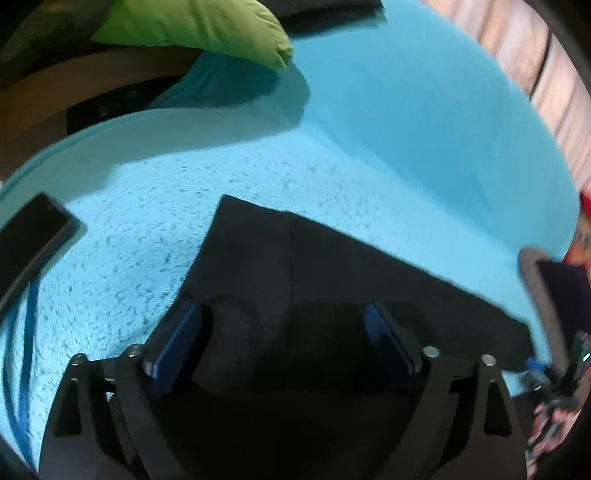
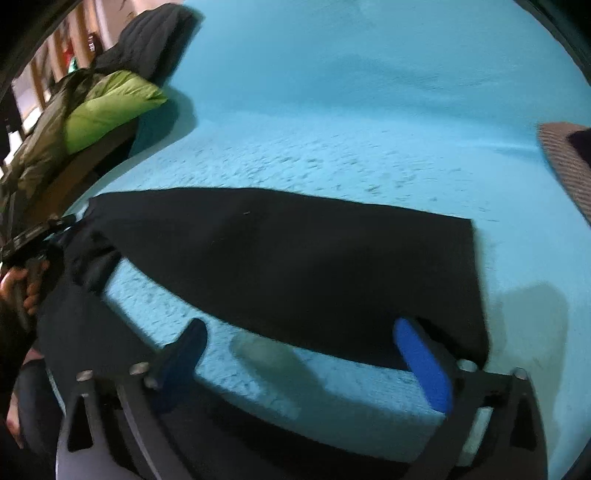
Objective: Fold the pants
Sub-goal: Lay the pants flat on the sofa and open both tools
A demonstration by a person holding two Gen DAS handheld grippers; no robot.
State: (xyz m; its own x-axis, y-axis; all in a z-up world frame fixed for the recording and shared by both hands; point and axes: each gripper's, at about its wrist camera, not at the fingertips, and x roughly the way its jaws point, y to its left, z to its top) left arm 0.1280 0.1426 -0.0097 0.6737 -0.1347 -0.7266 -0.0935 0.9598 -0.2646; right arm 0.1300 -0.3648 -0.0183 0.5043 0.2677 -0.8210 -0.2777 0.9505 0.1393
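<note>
Black pants (image 2: 295,258) lie flat on a turquoise bed sheet (image 2: 351,110), stretched left to right. In the left wrist view the pants (image 1: 332,266) fill the space under and ahead of my left gripper (image 1: 284,317), which is open with its blue pads apart above the cloth. My right gripper (image 2: 303,332) is open too, over the near edge of the pants, its right pad (image 2: 421,362) at the cloth's lower corner. The other gripper and the hand holding it show at the left edge of the right wrist view (image 2: 26,251).
A green pillow (image 1: 199,29) lies at the head of the bed, also in the right wrist view (image 2: 107,107). A black phone (image 1: 29,236) with a blue cable (image 1: 26,332) rests on the sheet at left. A grey-edged item (image 2: 569,162) lies at right.
</note>
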